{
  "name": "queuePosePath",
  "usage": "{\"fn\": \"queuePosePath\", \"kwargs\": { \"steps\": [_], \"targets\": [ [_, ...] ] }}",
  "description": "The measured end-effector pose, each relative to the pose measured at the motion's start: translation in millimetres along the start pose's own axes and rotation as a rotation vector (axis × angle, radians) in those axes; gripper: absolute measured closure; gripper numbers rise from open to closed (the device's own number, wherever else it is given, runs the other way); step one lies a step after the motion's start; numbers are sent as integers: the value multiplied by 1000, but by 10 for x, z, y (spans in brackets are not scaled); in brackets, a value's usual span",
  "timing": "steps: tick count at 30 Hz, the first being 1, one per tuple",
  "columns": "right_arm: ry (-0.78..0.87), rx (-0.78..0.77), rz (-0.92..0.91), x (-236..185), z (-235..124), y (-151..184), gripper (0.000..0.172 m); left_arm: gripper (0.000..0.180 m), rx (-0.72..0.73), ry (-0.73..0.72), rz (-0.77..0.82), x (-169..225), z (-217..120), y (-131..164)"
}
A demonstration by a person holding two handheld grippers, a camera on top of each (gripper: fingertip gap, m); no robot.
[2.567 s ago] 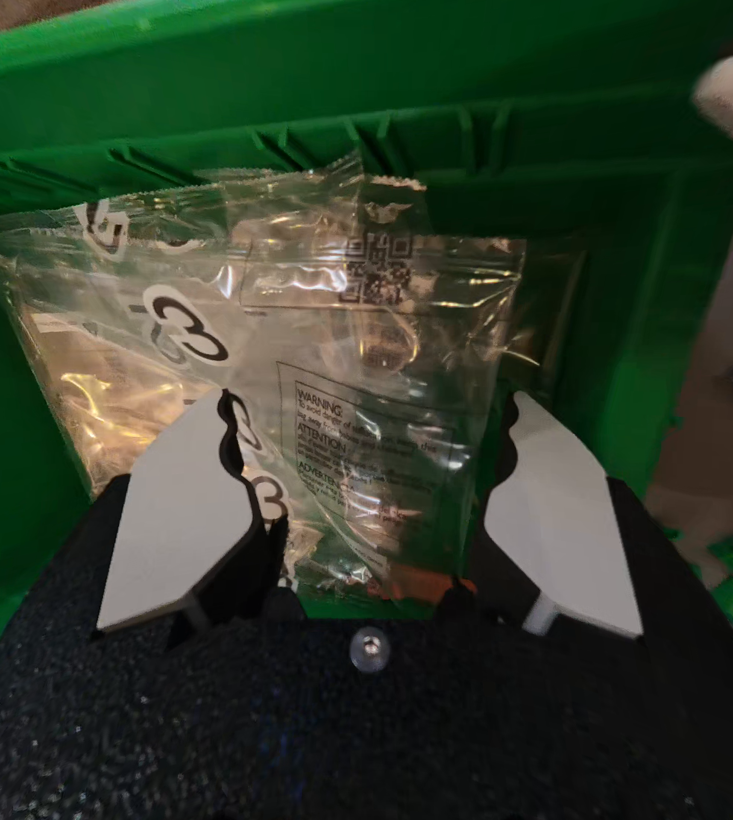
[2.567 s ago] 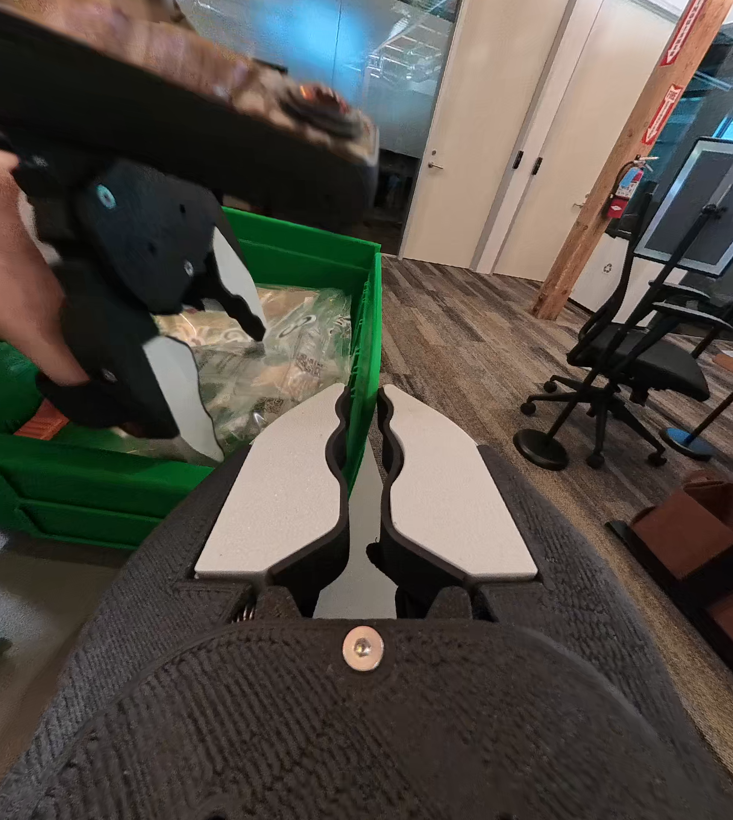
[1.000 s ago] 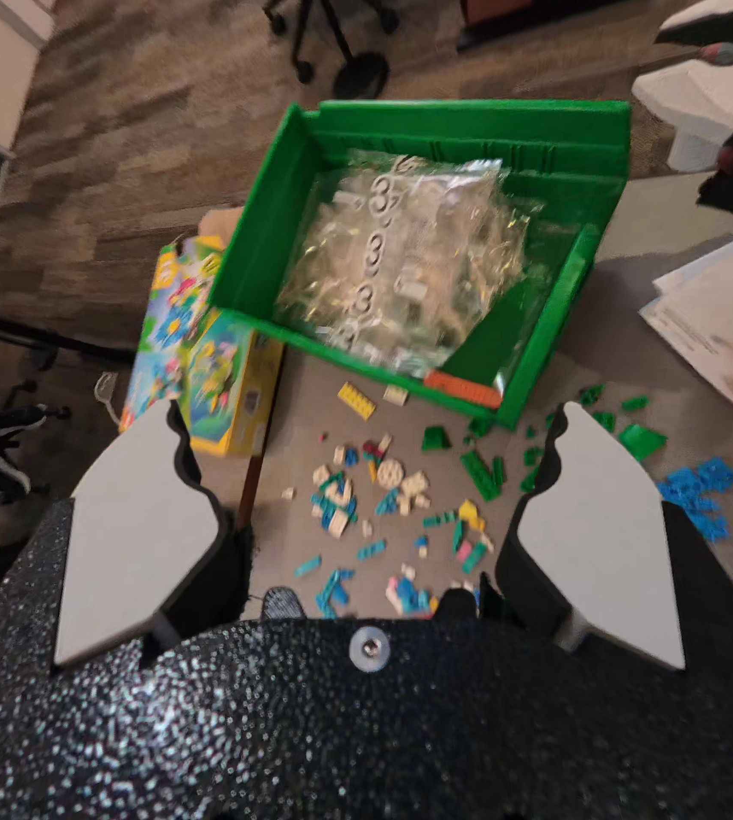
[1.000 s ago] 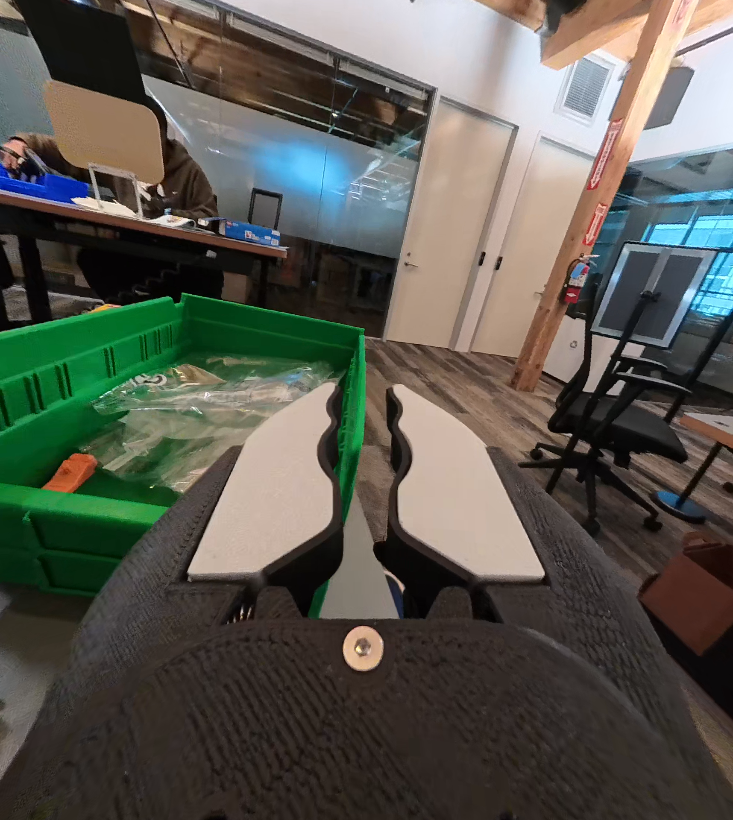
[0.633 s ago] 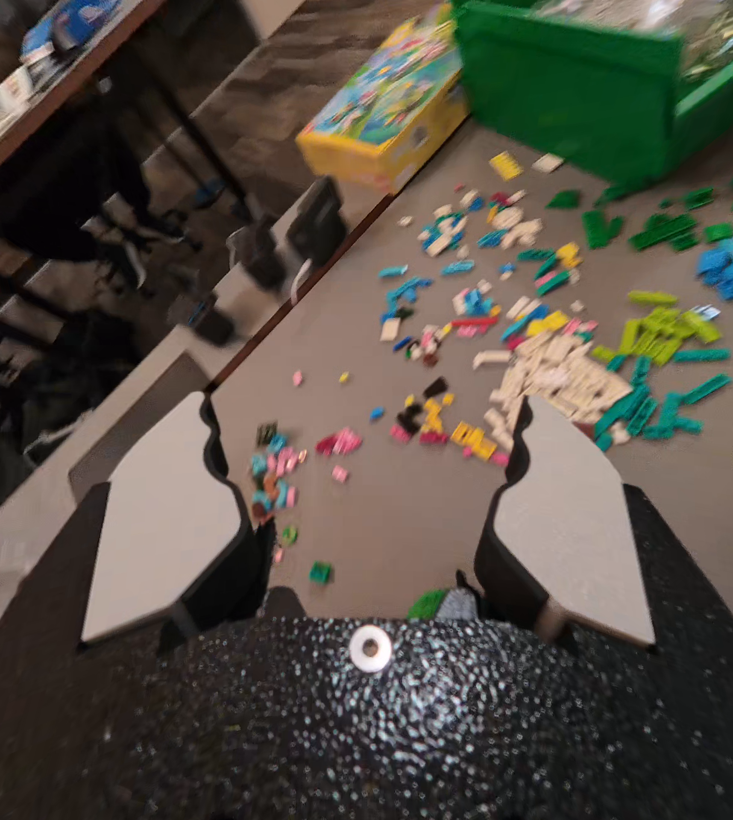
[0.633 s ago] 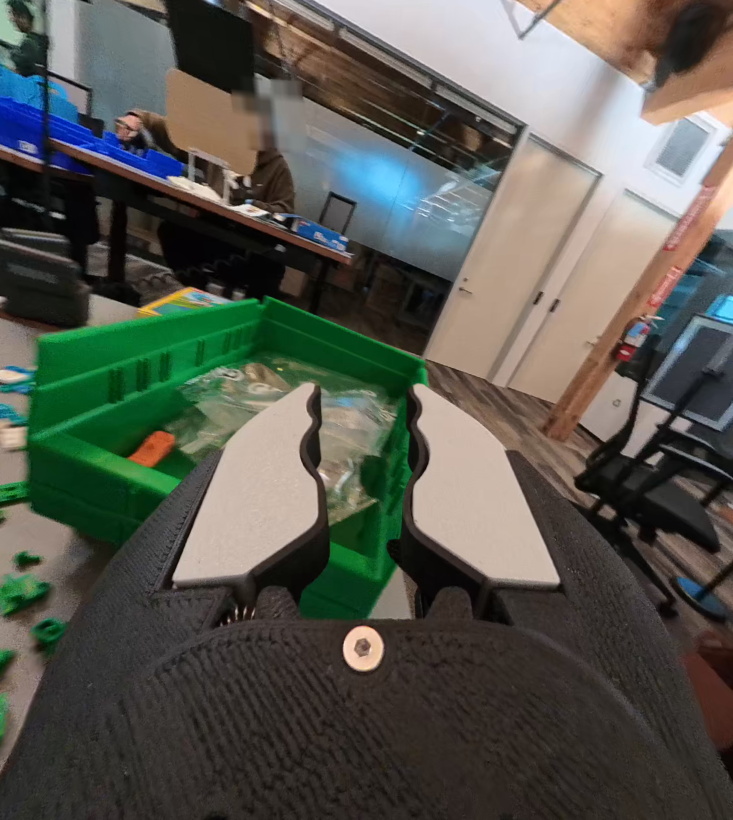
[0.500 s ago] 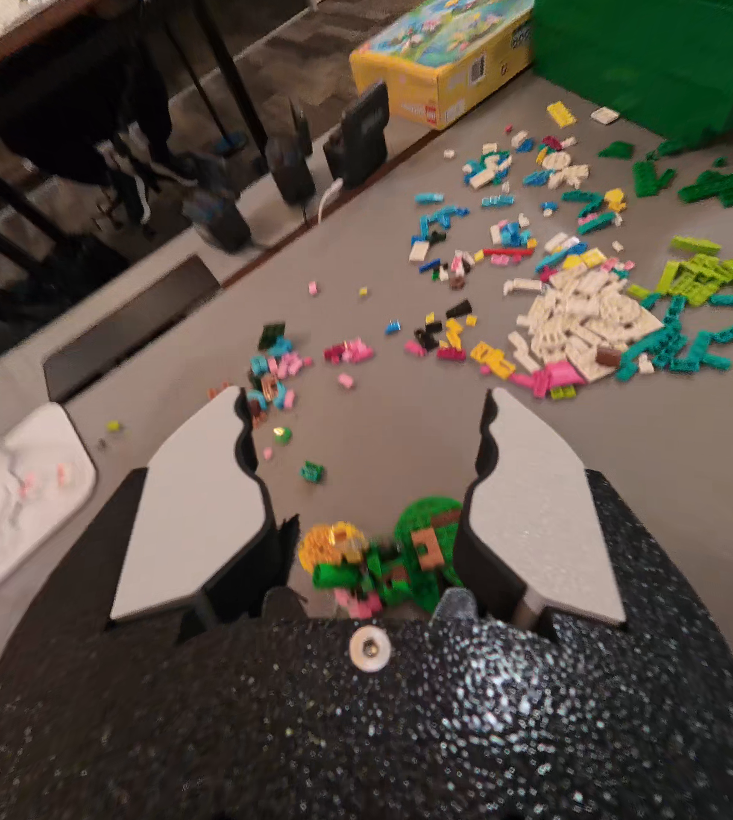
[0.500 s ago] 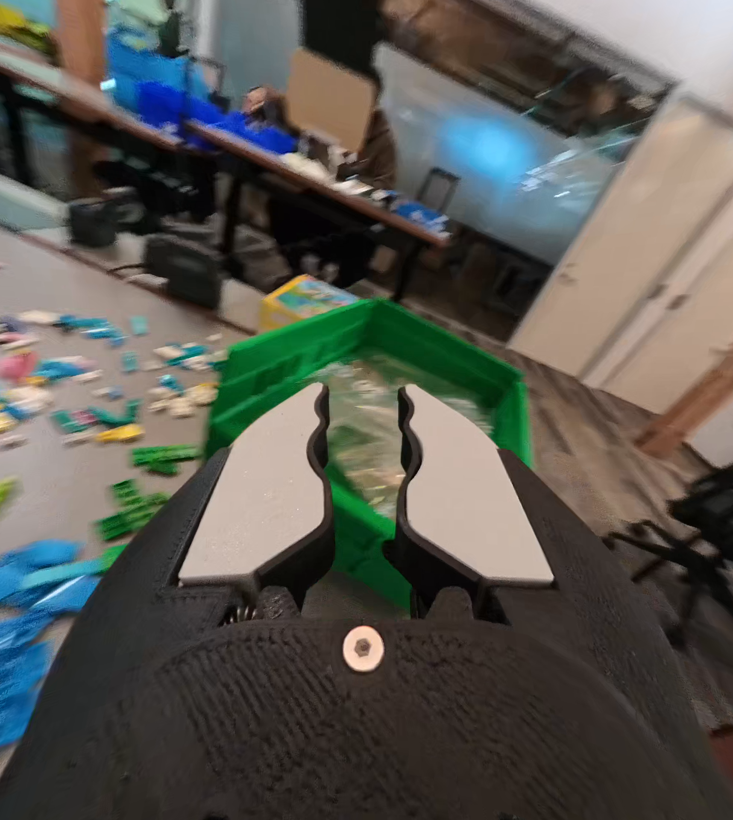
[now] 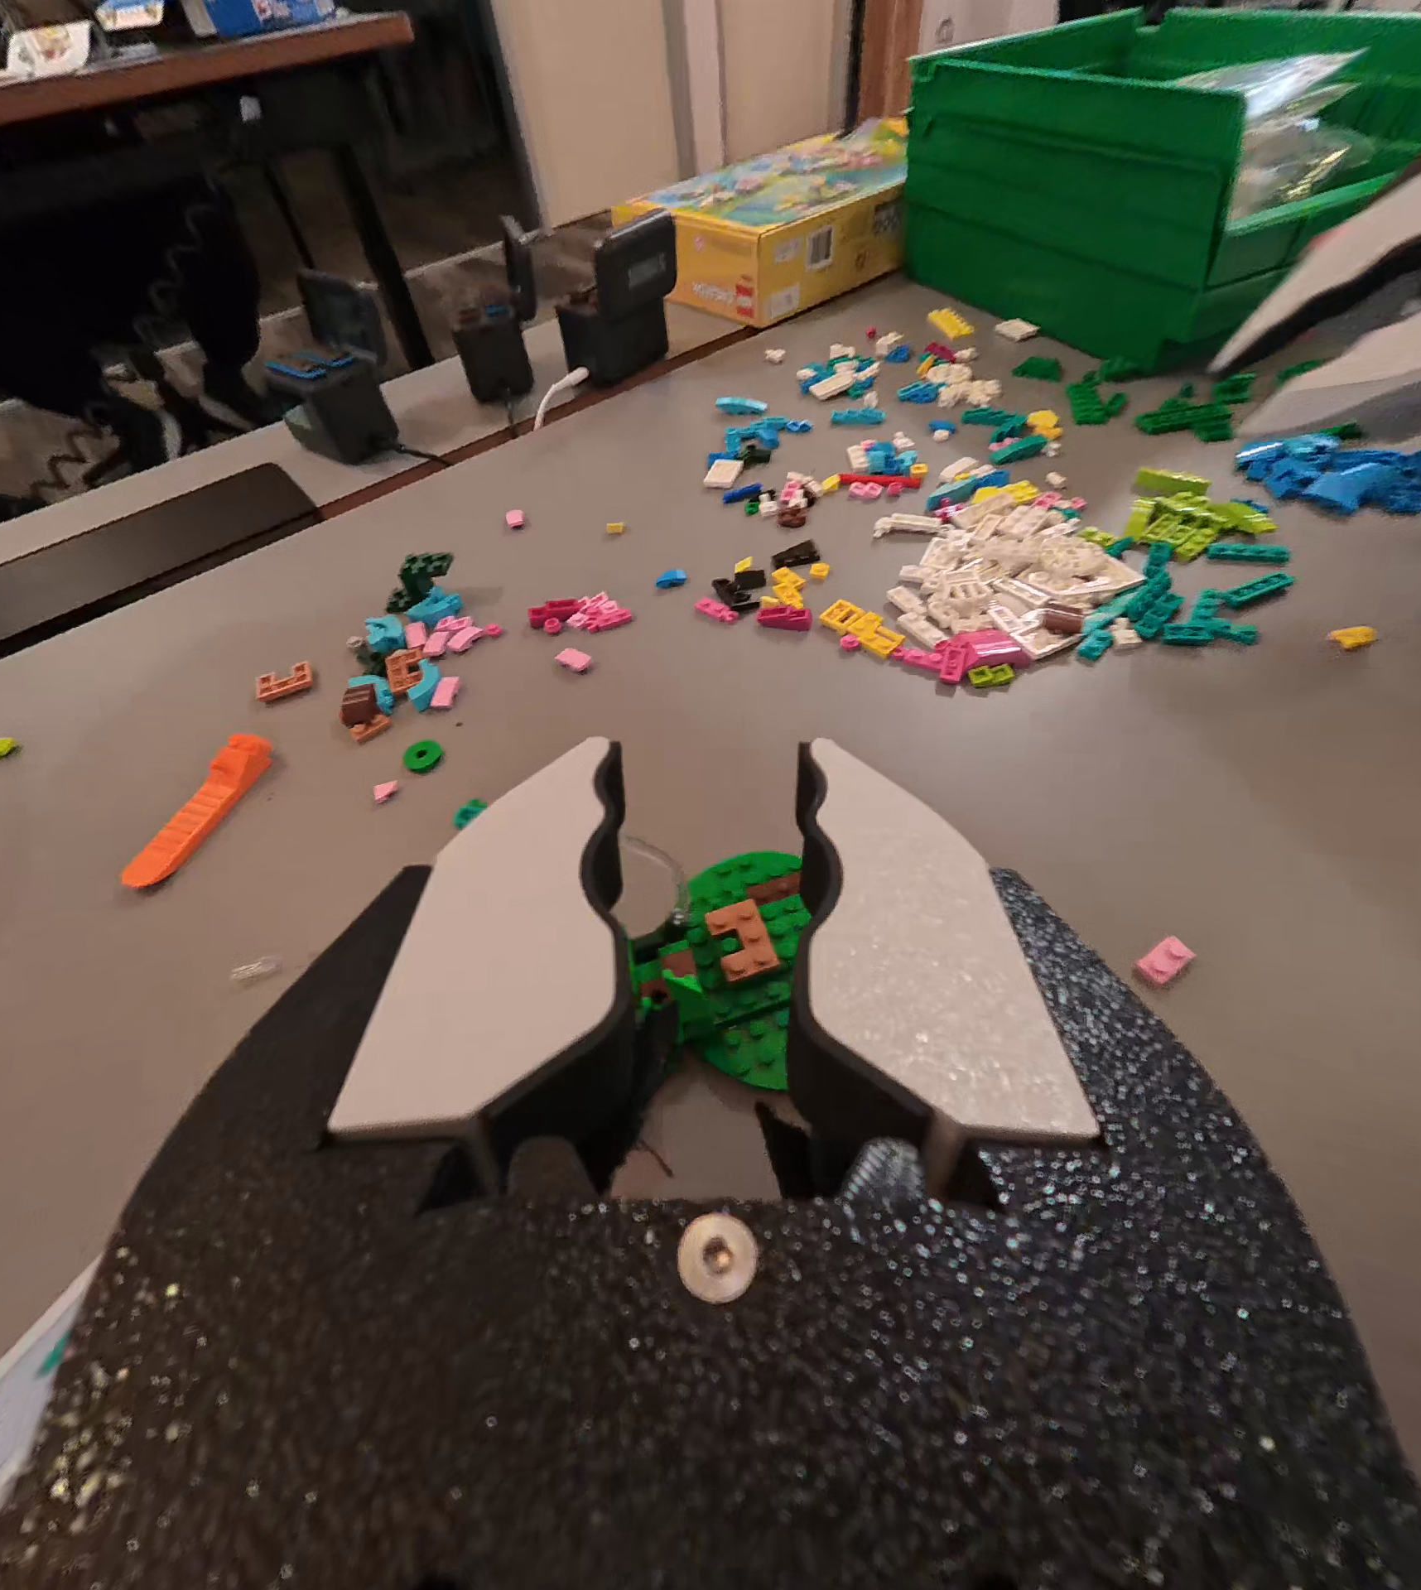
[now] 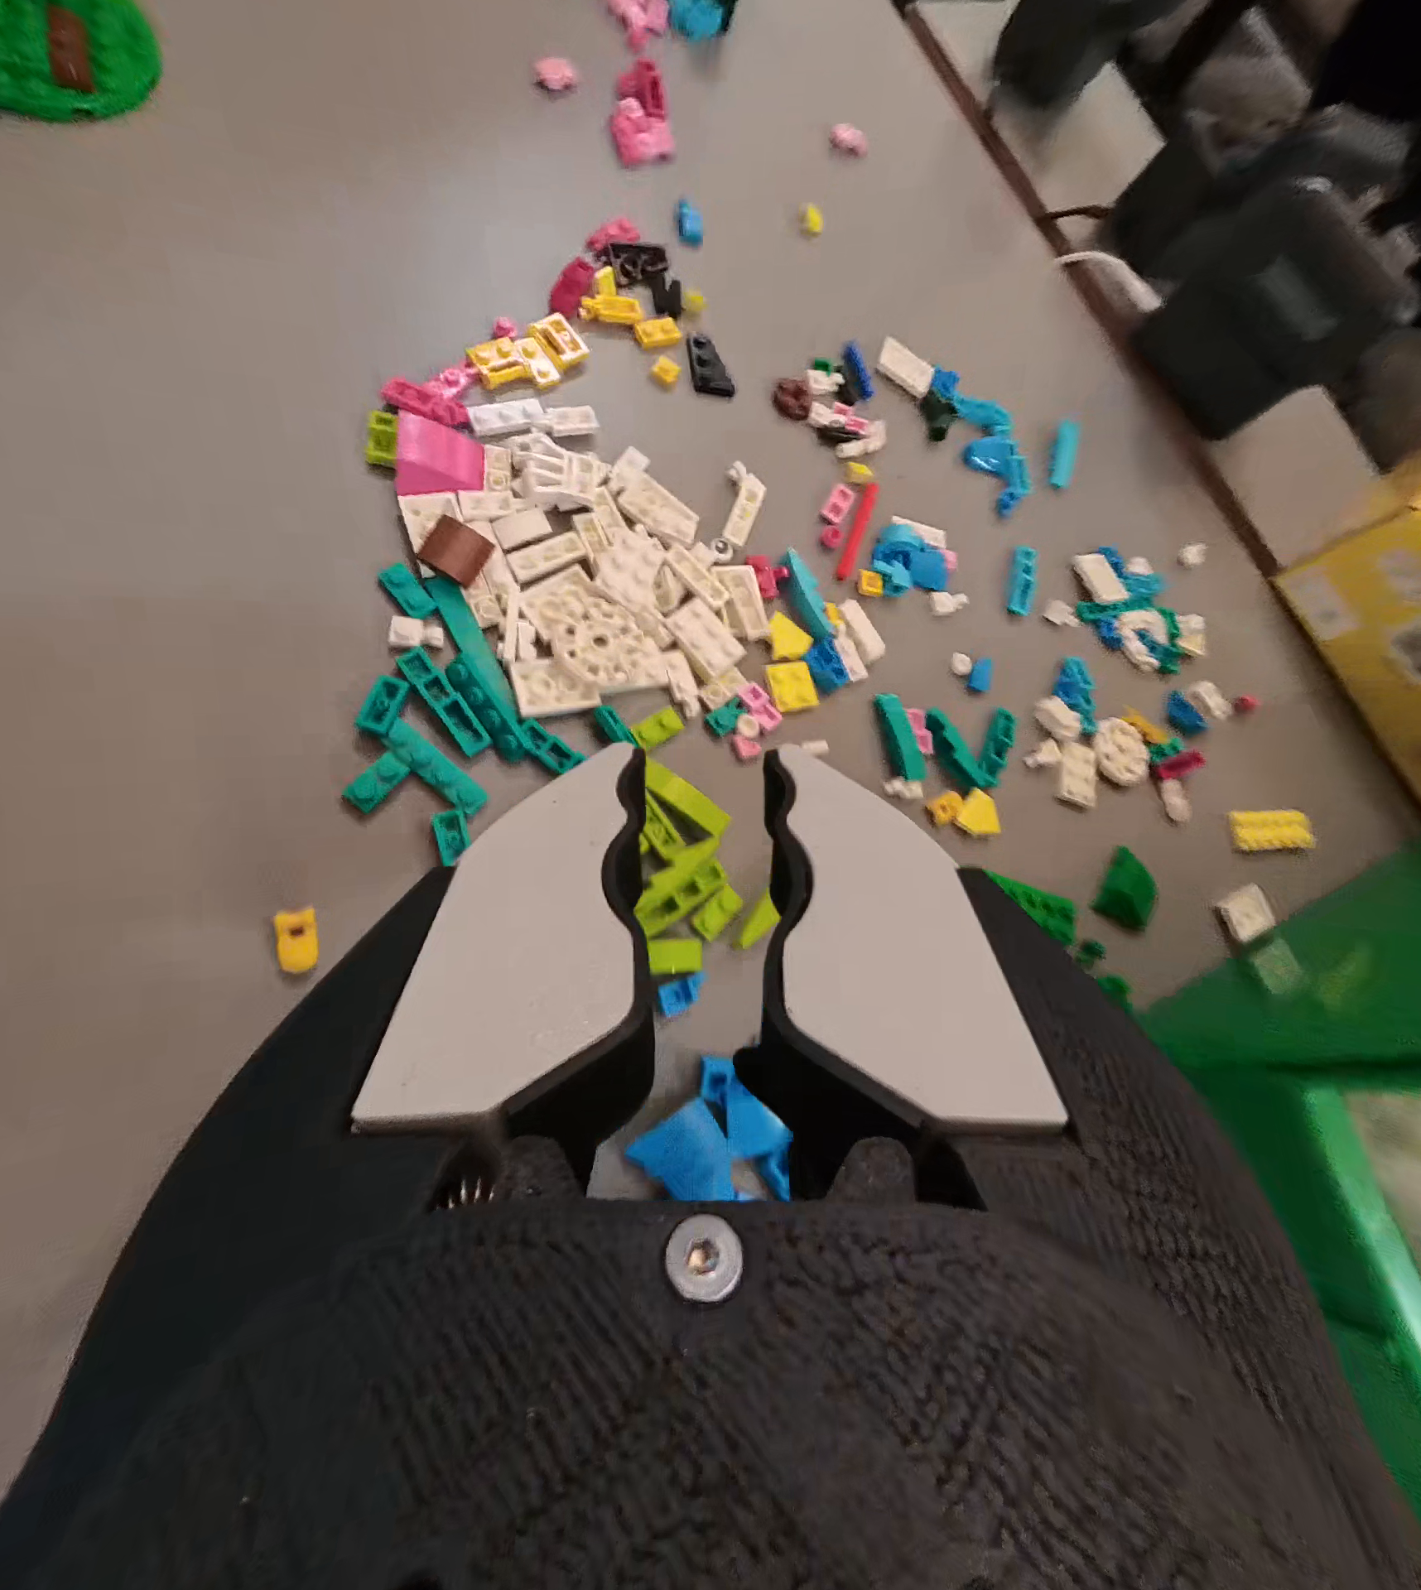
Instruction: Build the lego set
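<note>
— What's the left claw (image 9: 711, 757) doing?

— Its fingers (image 9: 518, 929) stand partly apart over the grey table (image 9: 1034, 860). A round green plate (image 9: 741, 1015) with brown bricks on it sits between them, deep towards the claw's base. The plate's edge meets the right finger, and green bits lie against the left one. I can't tell whether the pads press on it.

— What's around it?

— An orange tool (image 9: 195, 813) lies off to its left, a small green ring (image 9: 422, 756) ahead-left, and a pink brick (image 9: 1165, 959) to its right. Farther ahead is a white pile (image 9: 1008, 589), and beyond that, to the right, a green bin (image 9: 1077, 198) with a yellow box (image 9: 776, 232) beside it.

— And the right claw (image 10: 703, 766)?

— Narrowly open and gripping nothing. It hangs above the table with lime bricks (image 10: 681, 869) showing through the gap and blue bricks (image 10: 707, 1136) nearer its base. The white pile (image 10: 604, 602) is just ahead, with teal bricks (image 10: 432, 723) ahead-left. A yellow piece (image 10: 295, 939) lies to its left, and the bin (image 10: 1335, 989) is close on its right.
</note>
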State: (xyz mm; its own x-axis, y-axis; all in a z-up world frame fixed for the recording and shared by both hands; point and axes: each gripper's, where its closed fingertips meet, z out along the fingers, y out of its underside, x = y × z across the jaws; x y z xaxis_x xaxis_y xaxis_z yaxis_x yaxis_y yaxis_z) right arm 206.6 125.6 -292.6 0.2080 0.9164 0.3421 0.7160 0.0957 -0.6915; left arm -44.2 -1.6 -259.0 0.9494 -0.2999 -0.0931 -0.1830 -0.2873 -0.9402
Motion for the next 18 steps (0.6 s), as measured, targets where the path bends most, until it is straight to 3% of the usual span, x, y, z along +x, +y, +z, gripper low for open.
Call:
{"fn": "queuePosePath", "kwargs": {
  "steps": [6,11,18],
  "targets": [
    [-43,-94,6,345,457,-147,149,166,90,171,8,516,112,-77],
    [-140,-179,76,669,775,-213,154,180,130,80,168,533,251,19],
    [-258,-339,63,782,978,-59,160,180,216,44,138,427,193,7]
  ]
}}
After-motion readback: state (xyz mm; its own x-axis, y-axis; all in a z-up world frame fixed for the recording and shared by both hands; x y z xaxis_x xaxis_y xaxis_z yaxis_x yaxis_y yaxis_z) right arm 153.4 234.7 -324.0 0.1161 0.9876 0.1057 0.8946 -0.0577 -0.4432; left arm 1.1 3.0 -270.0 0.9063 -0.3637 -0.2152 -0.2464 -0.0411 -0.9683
